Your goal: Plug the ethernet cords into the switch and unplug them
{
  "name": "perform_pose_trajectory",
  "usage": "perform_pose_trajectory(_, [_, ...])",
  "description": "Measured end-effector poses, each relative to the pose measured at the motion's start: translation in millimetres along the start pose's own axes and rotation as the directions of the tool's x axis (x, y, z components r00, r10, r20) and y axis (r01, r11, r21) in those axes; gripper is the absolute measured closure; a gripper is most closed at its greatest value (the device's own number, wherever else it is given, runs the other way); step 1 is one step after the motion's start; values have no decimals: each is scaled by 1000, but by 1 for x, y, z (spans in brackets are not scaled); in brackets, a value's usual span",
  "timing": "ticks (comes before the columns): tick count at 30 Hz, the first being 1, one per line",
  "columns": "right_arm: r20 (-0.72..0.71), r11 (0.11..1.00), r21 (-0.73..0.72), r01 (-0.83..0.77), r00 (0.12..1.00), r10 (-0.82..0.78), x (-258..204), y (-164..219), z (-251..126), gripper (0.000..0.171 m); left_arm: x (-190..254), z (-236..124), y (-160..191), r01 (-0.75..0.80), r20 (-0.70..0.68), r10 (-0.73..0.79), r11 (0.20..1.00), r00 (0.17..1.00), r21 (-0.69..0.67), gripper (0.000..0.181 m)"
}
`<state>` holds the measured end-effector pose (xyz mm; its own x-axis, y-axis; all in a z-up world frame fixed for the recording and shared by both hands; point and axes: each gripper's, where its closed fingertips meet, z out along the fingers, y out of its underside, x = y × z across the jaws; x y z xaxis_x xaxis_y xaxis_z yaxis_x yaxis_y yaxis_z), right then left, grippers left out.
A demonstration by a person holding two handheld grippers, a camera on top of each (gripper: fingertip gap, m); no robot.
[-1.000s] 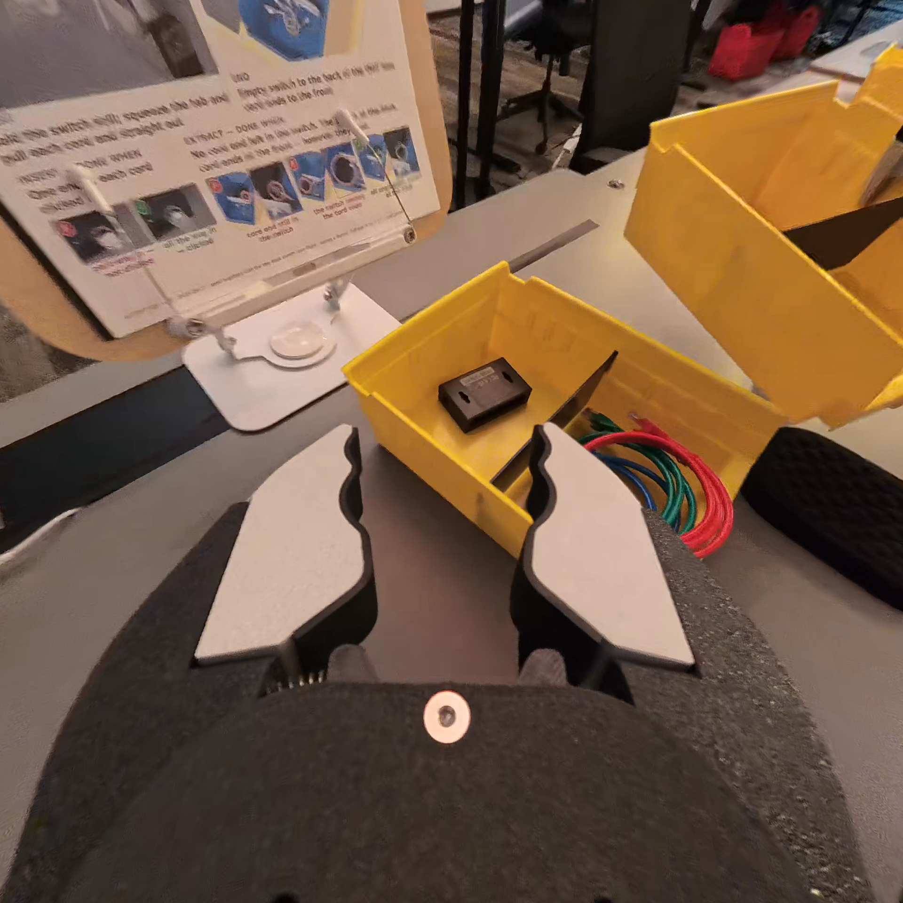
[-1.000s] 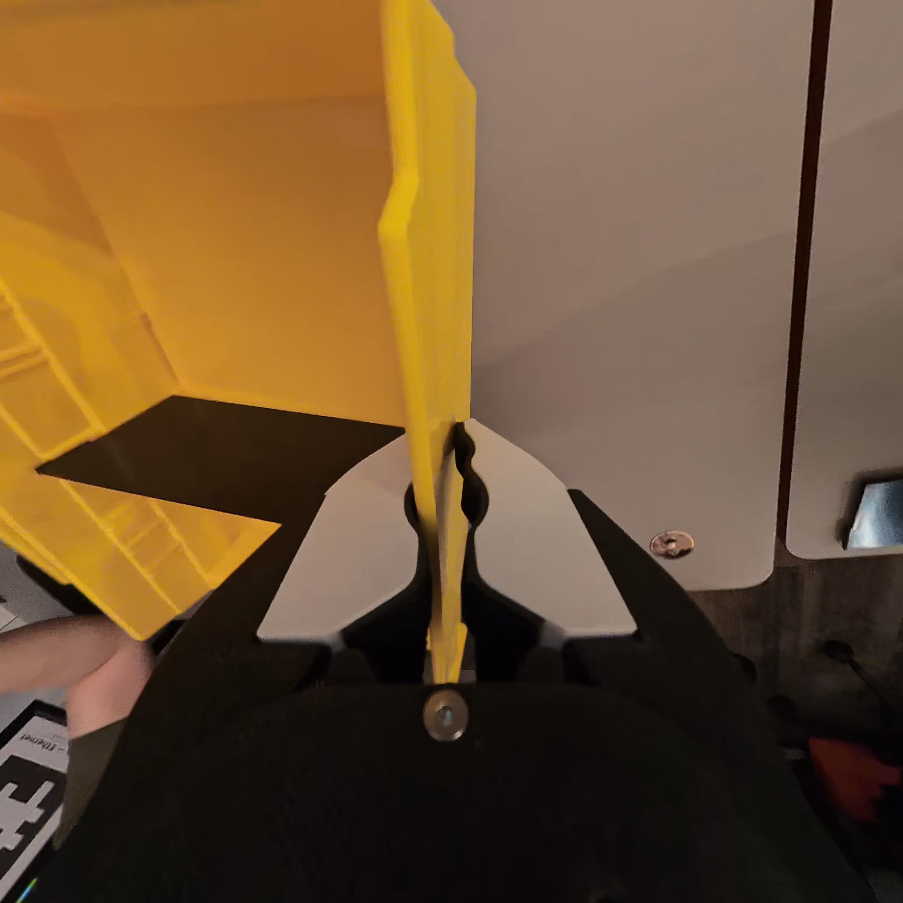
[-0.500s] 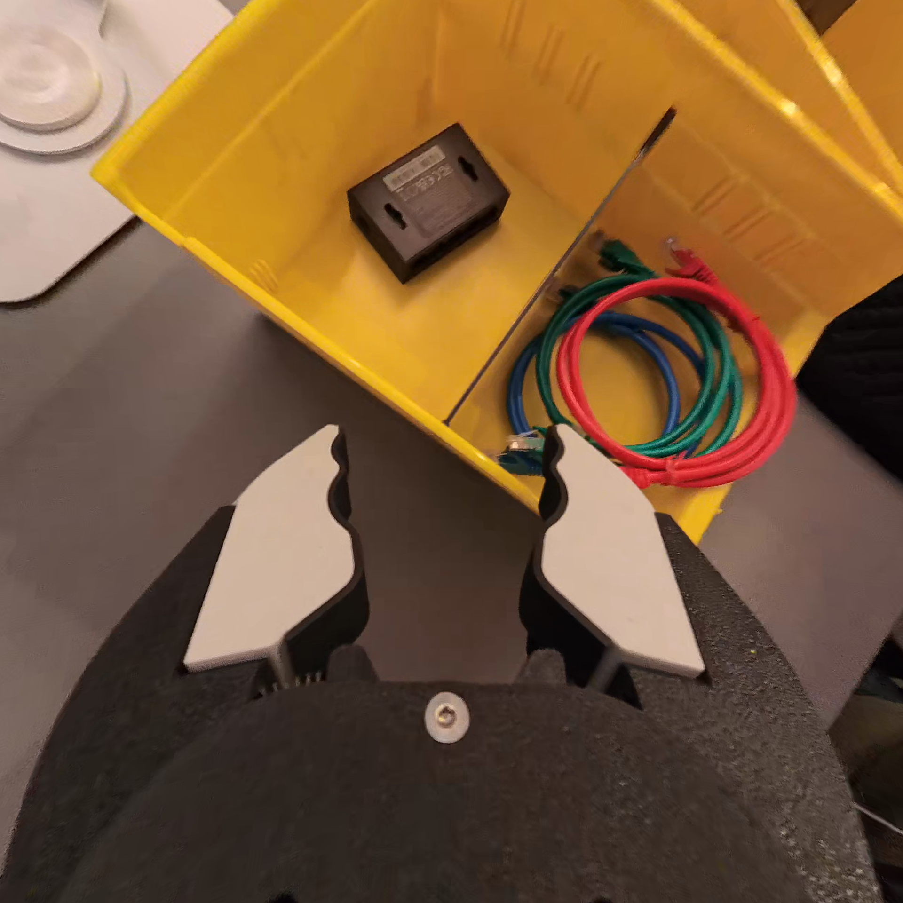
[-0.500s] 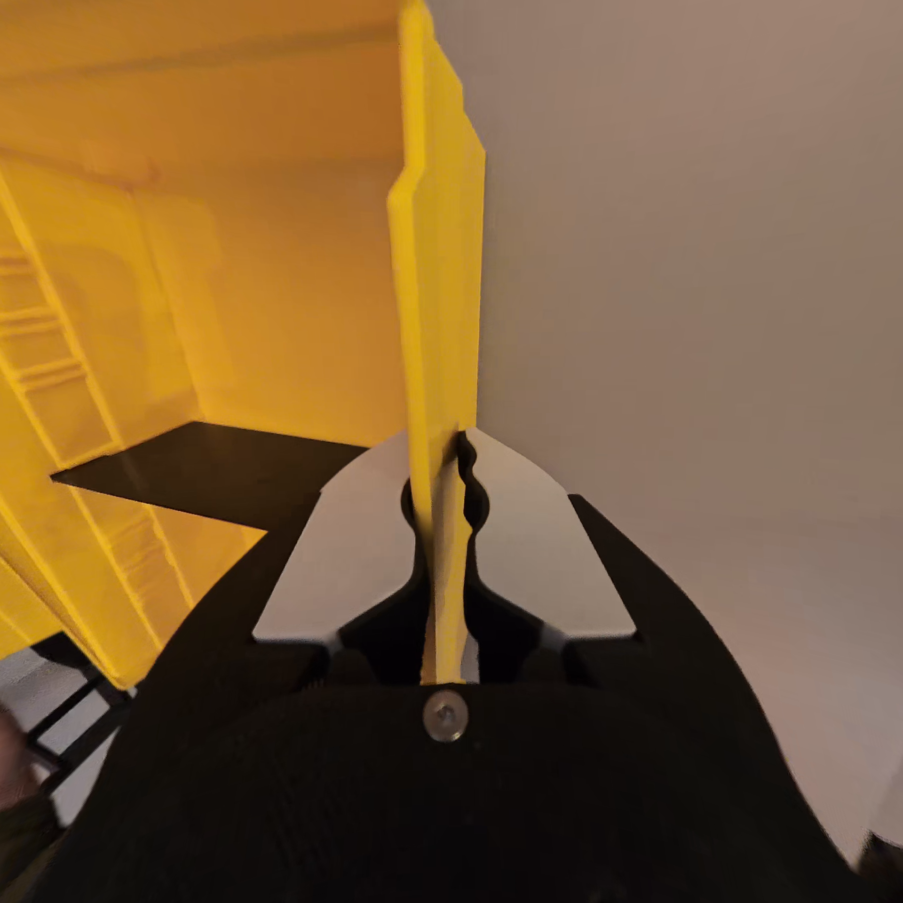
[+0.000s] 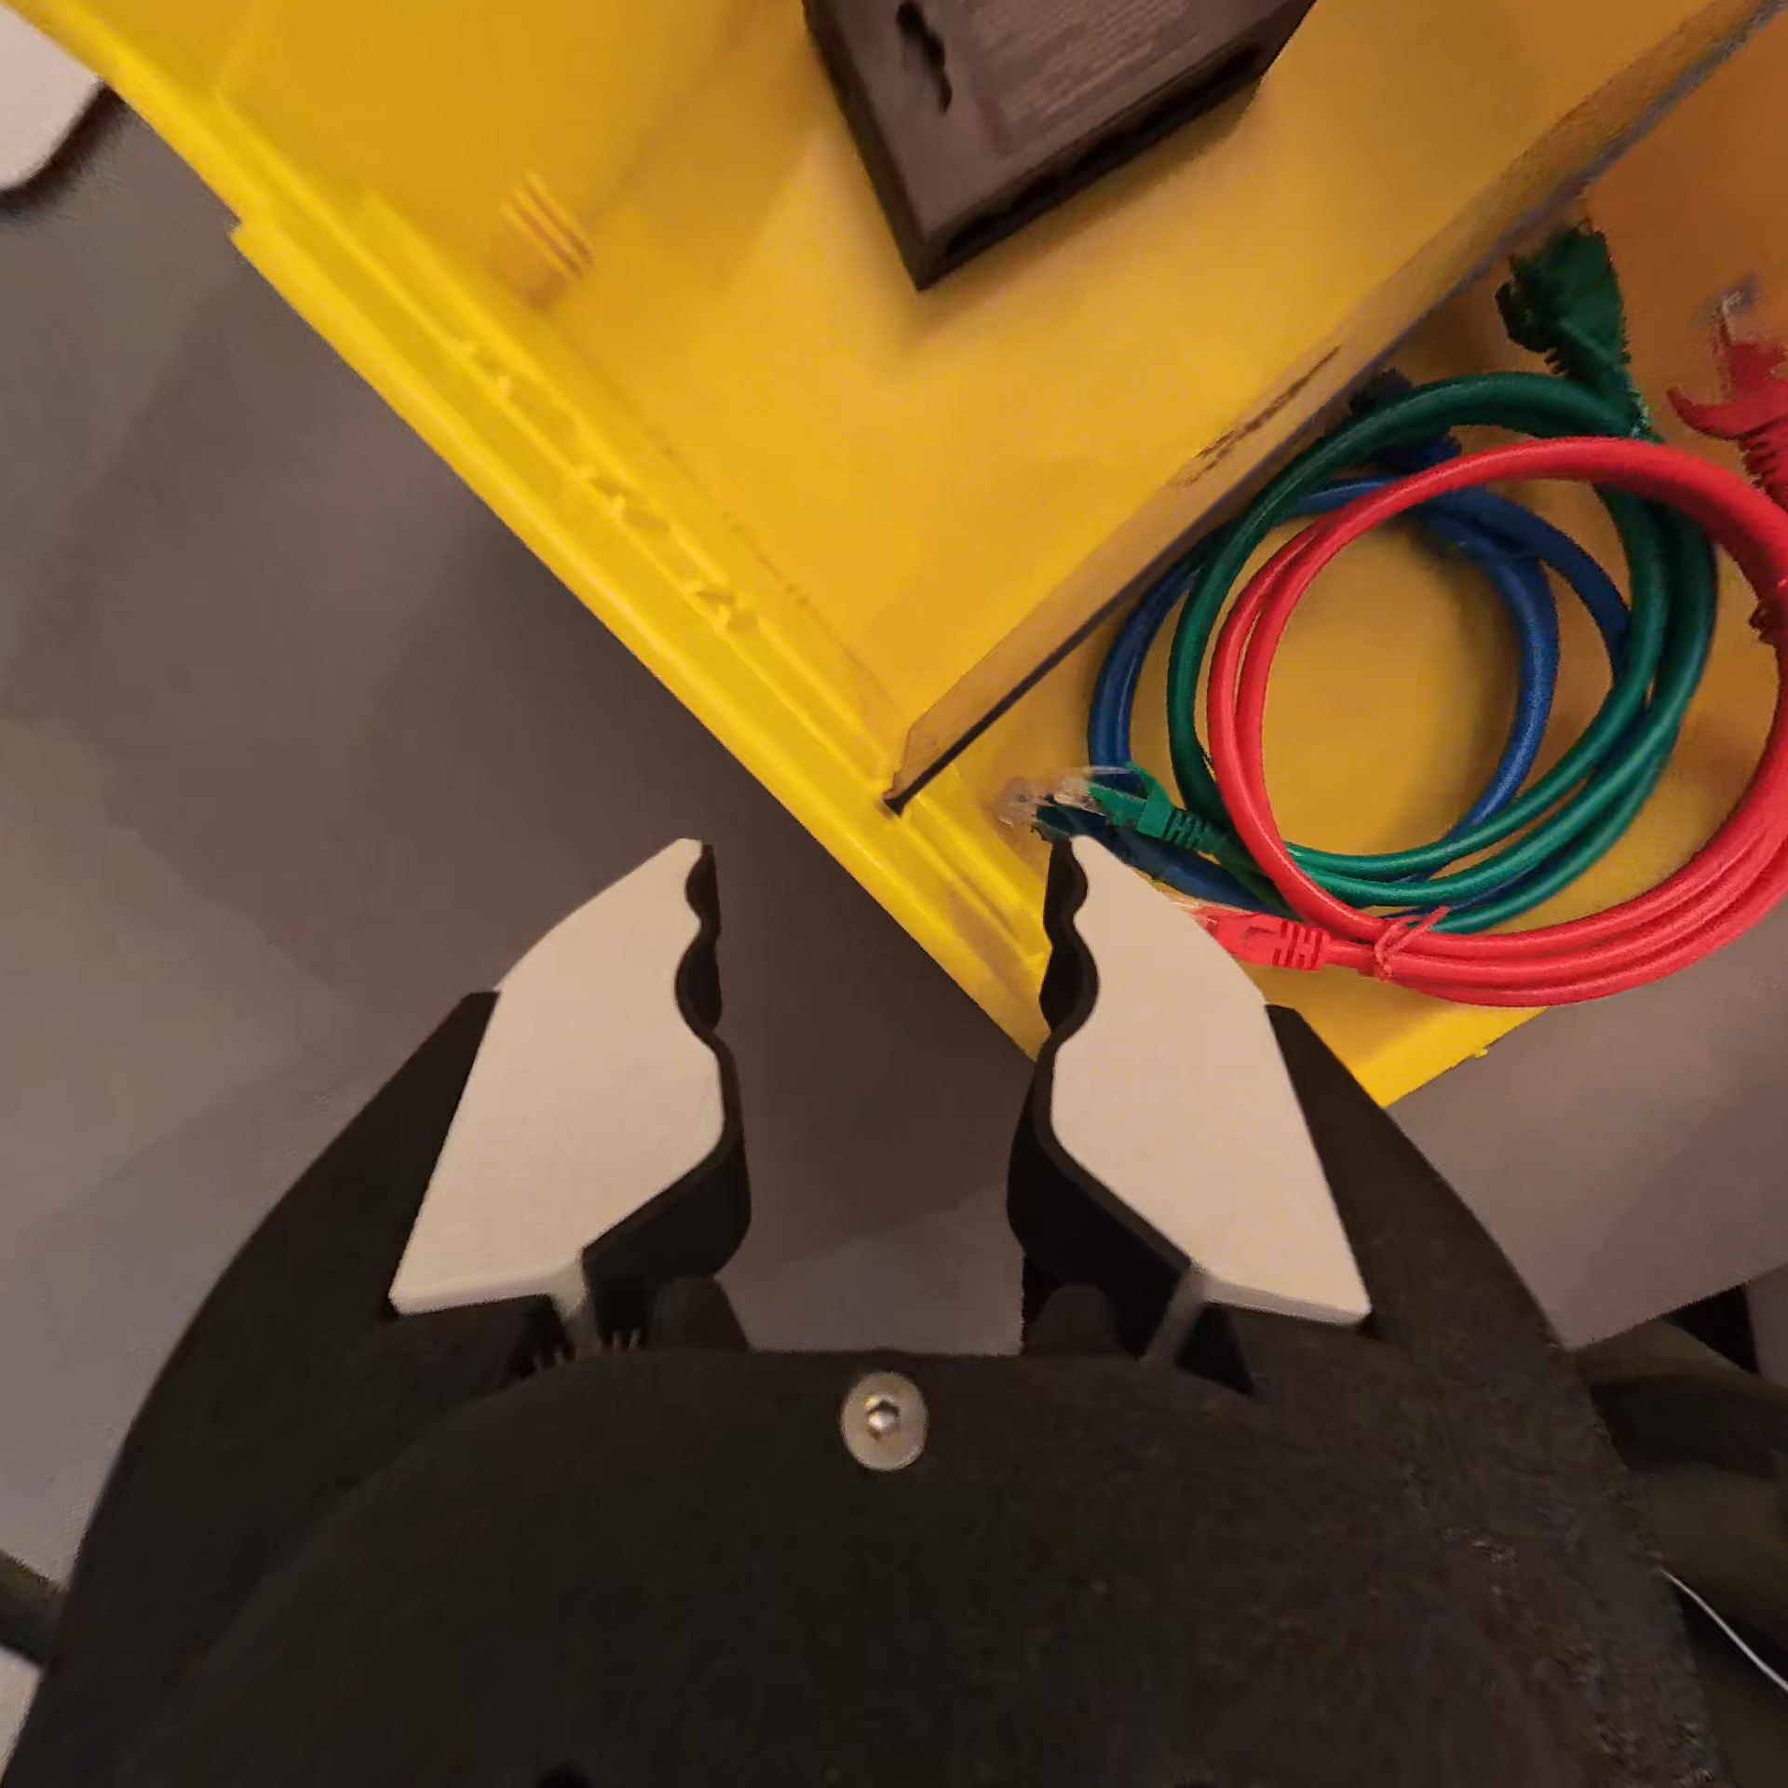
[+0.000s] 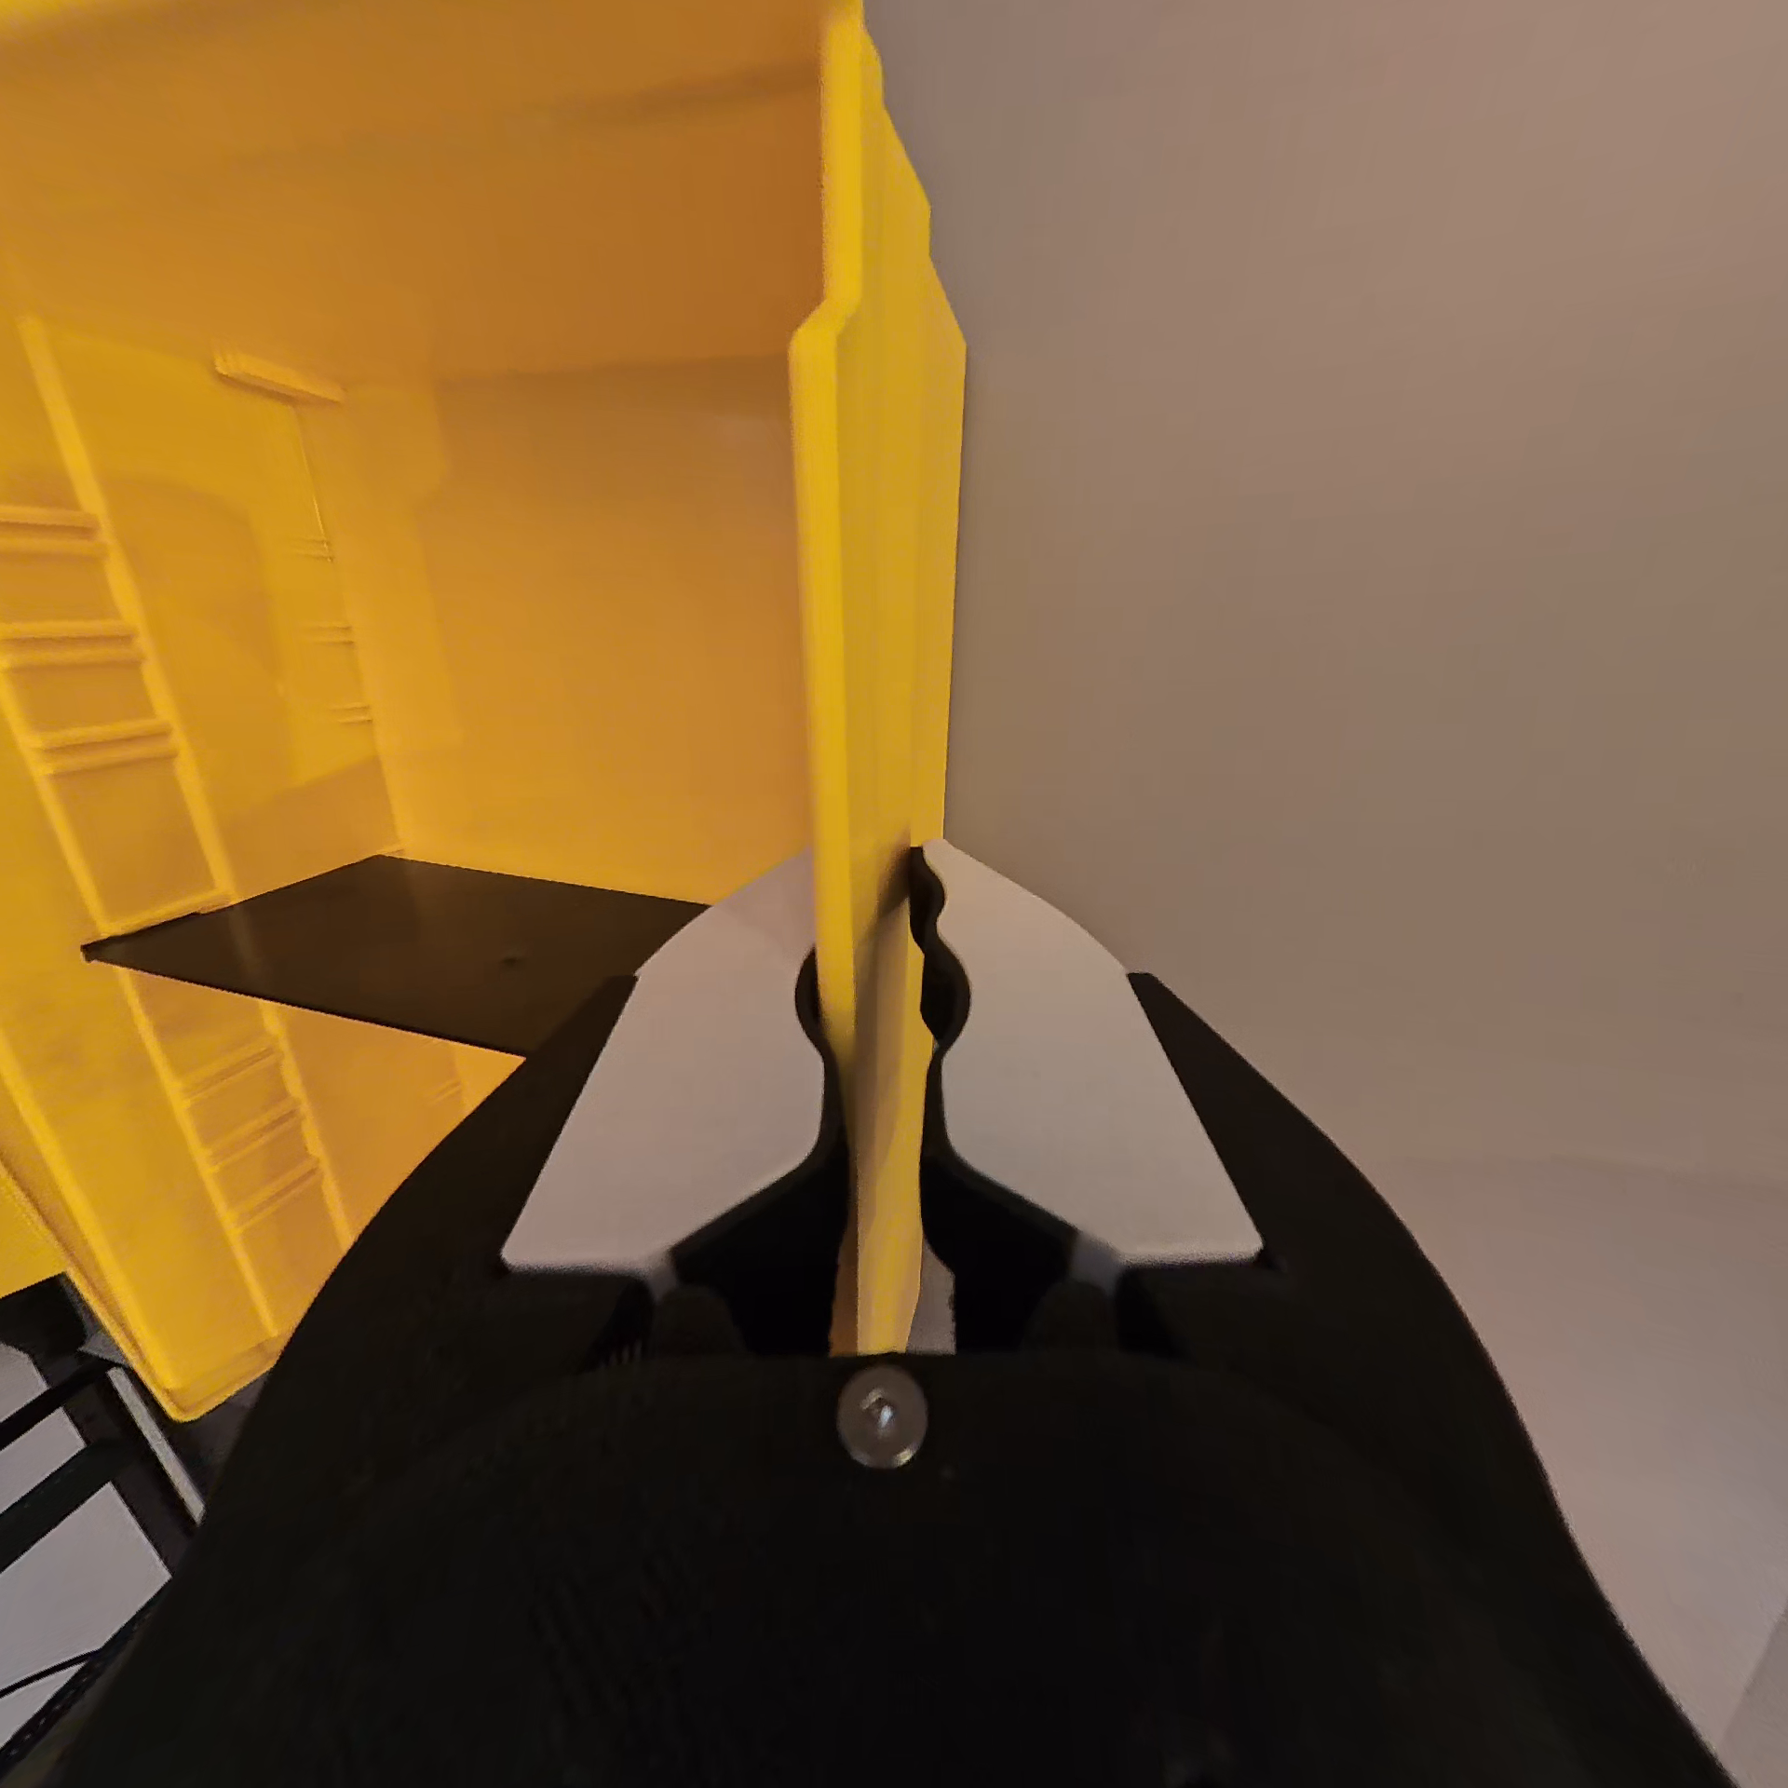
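In the left wrist view a yellow bin (image 5: 600,464) sits on the grey table, split by a dark divider (image 5: 1355,406). A black switch (image 5: 1045,106) lies in its left compartment. Coiled red (image 5: 1451,958), green (image 5: 1432,861) and blue (image 5: 1122,677) ethernet cords lie in the right compartment. My left gripper (image 5: 880,861) is open and empty, just above the bin's near rim; its right finger overlaps the cords' plugs. In the right wrist view my right gripper (image 6: 871,861) is shut on the side wall of a second, empty yellow bin (image 6: 871,581) with a black divider (image 6: 387,938).
Grey table surface (image 5: 242,774) lies left of the bin in the left wrist view. A pale table surface (image 6: 1403,677) fills the right of the right wrist view. A dark frame (image 6: 87,1451) shows at its lower left. The gap from one gripper's tips to the other's is roughly 45 centimeters. The black switch (image 5: 1045,106) is closer to my left gripper, around 15 centimeters from its tips; the right tips are 35 centimeters off.
My left gripper has moved forward and down over the bin, so the switch and cords look nearer. My right gripper keeps its hold on the second bin, which has shifted and turned slightly.
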<state>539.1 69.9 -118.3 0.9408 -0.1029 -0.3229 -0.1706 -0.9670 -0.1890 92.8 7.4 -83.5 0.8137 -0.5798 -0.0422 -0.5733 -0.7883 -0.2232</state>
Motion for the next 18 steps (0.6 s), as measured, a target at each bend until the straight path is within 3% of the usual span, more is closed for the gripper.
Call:
perform_pose_trajectory(5, [38, 1000, -1, 31, 999, -30, -5, -1, 2, 158, -1, 5, 11, 109, -27, -114, 985, 993, -133, 121])
perform_pose_trajectory(12, [63, 999, -2, 40, 997, -40, 0, 3, -2, 156, -13, 5, 12, 112, -3, -117, 962, 993, -250, 122])
perform_pose_trajectory(18, [72, 999, 3, 45, 996, -45, 0, 2, -1, 156, 4, 8, 27, 144, -40, -167, 929, 985, -341, 126])
